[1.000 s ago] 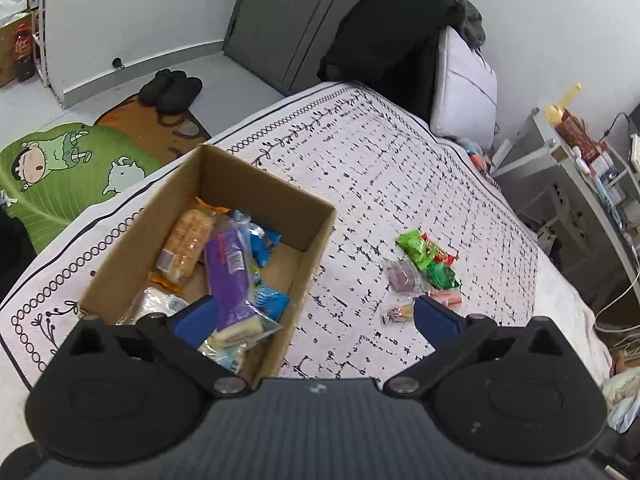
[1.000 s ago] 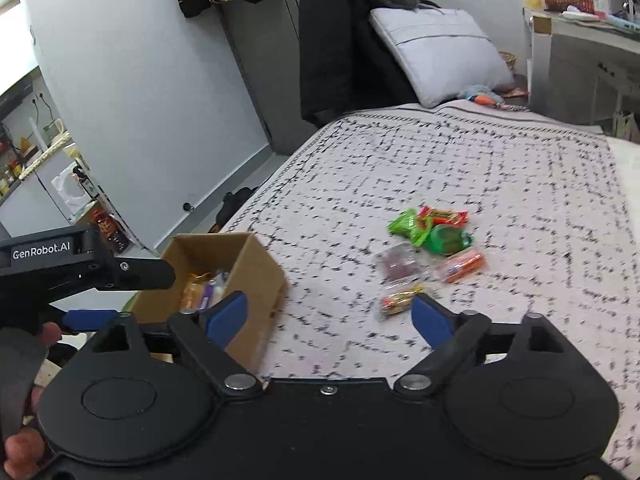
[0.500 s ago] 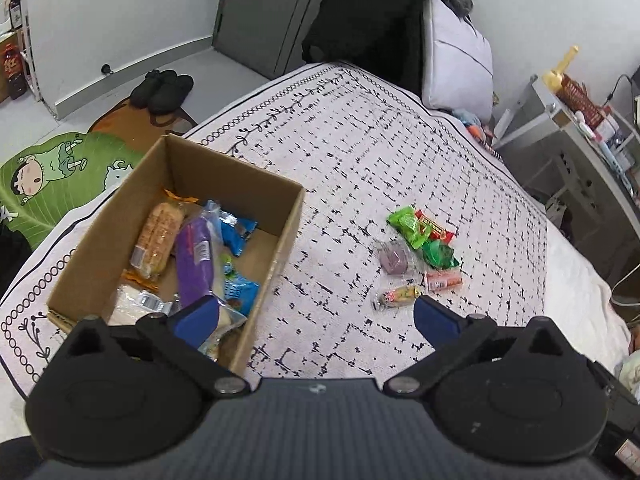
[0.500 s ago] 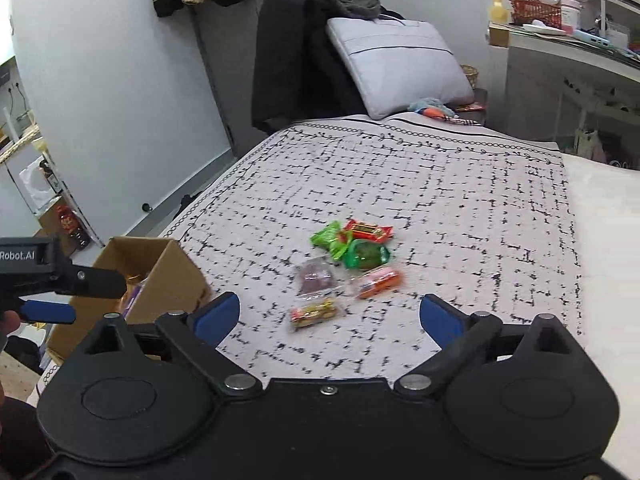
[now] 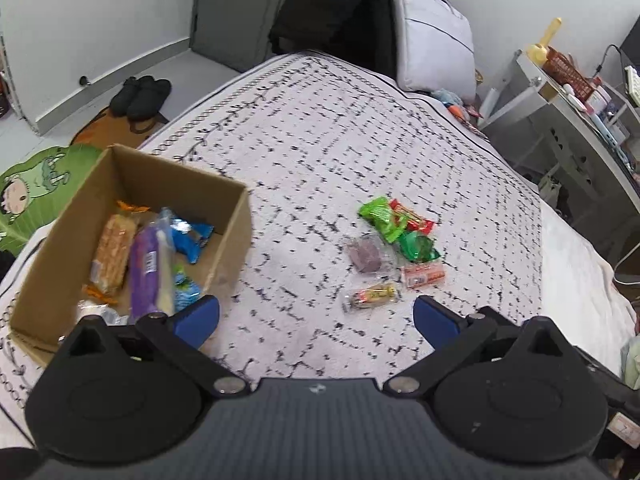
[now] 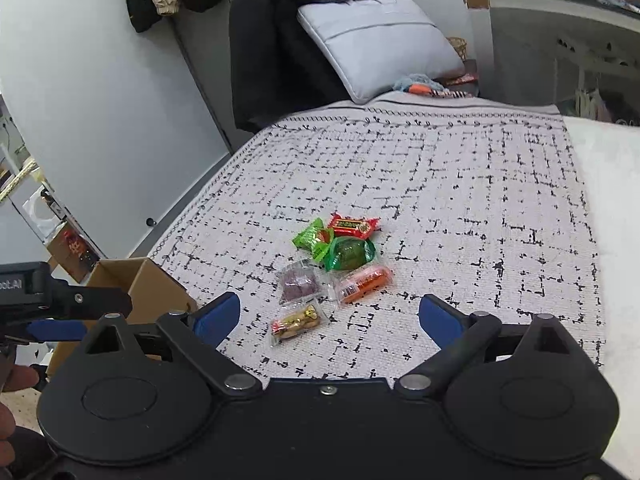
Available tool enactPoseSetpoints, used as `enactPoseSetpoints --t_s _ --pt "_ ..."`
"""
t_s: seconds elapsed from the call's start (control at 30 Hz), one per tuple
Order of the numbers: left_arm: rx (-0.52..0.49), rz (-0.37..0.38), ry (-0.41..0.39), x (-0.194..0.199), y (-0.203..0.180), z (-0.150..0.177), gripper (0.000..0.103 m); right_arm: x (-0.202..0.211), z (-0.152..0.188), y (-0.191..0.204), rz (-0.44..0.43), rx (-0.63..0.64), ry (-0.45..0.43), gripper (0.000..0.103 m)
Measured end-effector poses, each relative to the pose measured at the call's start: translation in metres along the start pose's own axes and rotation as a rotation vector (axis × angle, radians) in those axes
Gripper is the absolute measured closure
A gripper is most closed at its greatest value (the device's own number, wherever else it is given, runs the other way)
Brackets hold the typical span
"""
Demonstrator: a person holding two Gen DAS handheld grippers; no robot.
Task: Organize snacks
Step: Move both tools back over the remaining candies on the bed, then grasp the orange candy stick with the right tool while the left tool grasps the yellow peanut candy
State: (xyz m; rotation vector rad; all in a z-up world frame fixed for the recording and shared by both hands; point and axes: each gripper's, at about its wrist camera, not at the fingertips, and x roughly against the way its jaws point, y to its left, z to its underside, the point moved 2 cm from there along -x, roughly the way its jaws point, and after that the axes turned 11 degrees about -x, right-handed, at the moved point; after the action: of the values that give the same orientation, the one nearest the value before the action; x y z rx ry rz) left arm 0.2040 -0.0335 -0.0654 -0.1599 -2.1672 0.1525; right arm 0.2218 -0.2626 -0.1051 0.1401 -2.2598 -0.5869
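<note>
Left gripper (image 5: 316,318) held above the surface, blue-padded fingers (image 5: 198,318) spread wide, nothing between them. Right gripper (image 6: 330,320) likewise raised, jaws wide apart and empty. Part of a hand (image 6: 12,396) visible at the left edge.

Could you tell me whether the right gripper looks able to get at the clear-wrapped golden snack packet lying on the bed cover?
Probably yes: the right gripper is open, the clear-wrapped golden snack packet lies nearest it, and nothing covers it.

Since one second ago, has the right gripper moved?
Yes. The right gripper has moved rightward and nearer the snacks; the cardboard box slid to the view's left edge.
</note>
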Motion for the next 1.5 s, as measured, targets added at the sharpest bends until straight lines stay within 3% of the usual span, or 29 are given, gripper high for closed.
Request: enactPoseSetpoints --t_s 0.1,0.3,0.57,0.83,1.1,1.3,1.5 --pt "-0.012 -0.001 -0.009 -0.007 -0.008 -0.002 0.001 -0.011 -0.003 -0.008 -0.005 -0.025 0.028 0.018" --pt "-0.024 0.012 0.001 -0.031 -0.021 -0.008 0.004 -0.032 -0.008 -0.018 -0.034 -0.04 0.045 0.022" --pt "-0.014 0.003 0.051 -0.076 -0.032 -0.005 0.016 -0.068 -0.014 -0.046 -0.031 -0.144 0.148 0.048" --pt "0.021 -0.006 0.098 -0.114 -0.042 -0.004 0.022 -0.1 -0.028 -0.065 -0.078 -0.228 0.188 0.053" --pt "0.063 -0.008 0.122 -0.141 -0.053 -0.009 0.024 -0.119 -0.029 -0.068 -0.103 -0.228 0.218 0.057" --pt "0.081 -0.024 0.138 -0.159 -0.061 -0.01 0.025 -0.132 -0.036 -0.076 -0.116 -0.26 0.218 0.067" --pt "0.083 -0.071 0.157 -0.173 -0.063 -0.004 0.033 -0.133 -0.034 -0.074 -0.114 -0.215 0.204 0.069"
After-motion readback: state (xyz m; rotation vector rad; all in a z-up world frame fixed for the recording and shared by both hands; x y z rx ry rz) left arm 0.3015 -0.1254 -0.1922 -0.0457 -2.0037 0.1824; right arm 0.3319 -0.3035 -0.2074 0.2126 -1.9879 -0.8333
